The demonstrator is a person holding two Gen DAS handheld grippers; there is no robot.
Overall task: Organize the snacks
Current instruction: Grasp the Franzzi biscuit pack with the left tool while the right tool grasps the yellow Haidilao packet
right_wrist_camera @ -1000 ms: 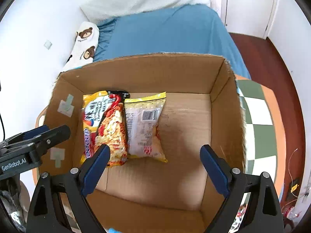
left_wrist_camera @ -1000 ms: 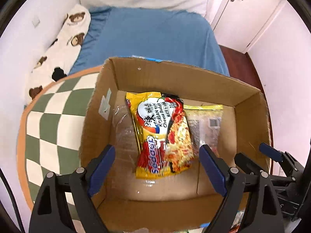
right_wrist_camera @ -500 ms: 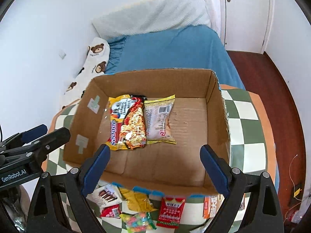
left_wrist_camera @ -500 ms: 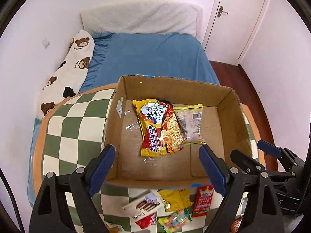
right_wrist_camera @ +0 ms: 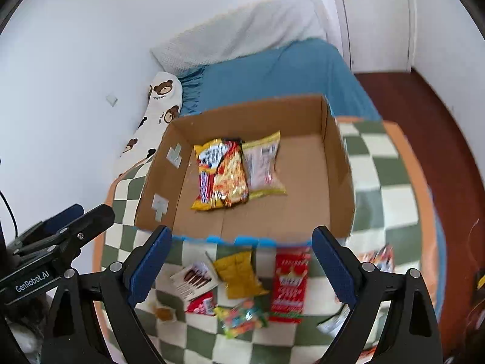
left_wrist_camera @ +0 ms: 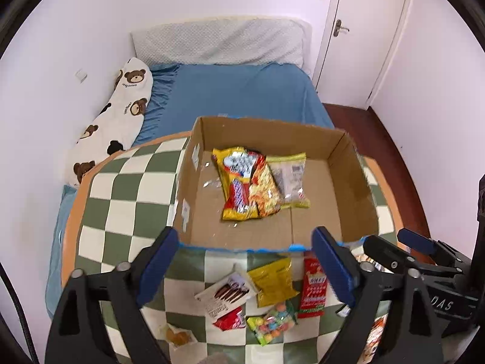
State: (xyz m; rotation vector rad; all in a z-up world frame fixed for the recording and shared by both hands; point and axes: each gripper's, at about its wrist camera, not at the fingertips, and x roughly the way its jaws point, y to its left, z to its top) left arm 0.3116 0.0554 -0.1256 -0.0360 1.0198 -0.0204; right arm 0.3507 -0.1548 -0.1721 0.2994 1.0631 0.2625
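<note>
Where the right claw (right_wrist_camera: 242,268) blocks, a snack packet (right_wrist_camera: 335,321) hides.

right gripper (right_wrist_camera: 242,268) wide apart, nothing between the blue pads (right_wrist_camera: 145,268), held over the checked table (right_wrist_camera: 391,182). cardboard box (right_wrist_camera: 338,163) ahead, open top; inside lie a noodle pack (right_wrist_camera: 222,174) and a pale pack (right_wrist_camera: 263,166), side by side, edges overlapping. near side of box, loose on table: yellow bag (right_wrist_camera: 239,274), red packet (right_wrist_camera: 289,285), white chocolate pack (right_wrist_camera: 194,279), small red wrapper (right_wrist_camera: 201,303), candy bag (right_wrist_camera: 242,317). left gripper (right_wrist_camera: 57,236) at left edge, slightly parted. blue bed (right_wrist_camera: 272,82) and bear pillow (right_wrist_camera: 160,103) behind.
</note>
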